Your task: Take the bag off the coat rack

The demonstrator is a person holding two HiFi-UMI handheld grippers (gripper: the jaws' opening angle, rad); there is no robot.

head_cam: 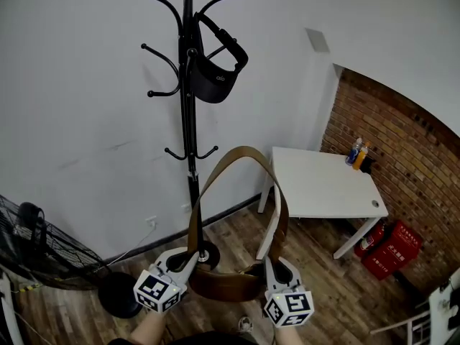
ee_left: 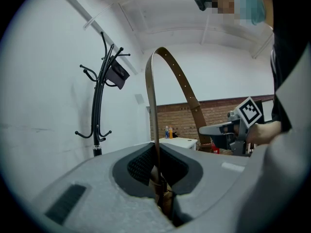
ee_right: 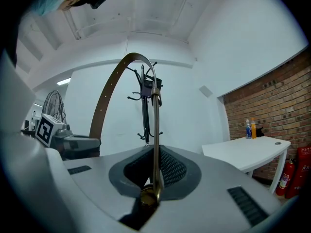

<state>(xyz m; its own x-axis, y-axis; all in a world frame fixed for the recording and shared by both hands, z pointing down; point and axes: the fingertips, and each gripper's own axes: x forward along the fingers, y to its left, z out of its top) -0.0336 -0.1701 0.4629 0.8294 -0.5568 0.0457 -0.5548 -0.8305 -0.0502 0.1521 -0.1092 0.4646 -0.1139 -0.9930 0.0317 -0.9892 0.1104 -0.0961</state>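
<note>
— In the head view, where is the bag [head_cam: 226, 282] found?
— It is held clear of the coat rack [head_cam: 188, 85]. It is hung between the left gripper [head_cam: 188, 259] and the right gripper [head_cam: 273, 263], and its strap [head_cam: 244, 152] is arched above them.
— And in the left gripper view?
— The jaws are seen clamped on one end of the strap.
— The right gripper view?
— The jaws are pinched on the other end, beside a brass-coloured fitting [ee_right: 147, 196].
</note>
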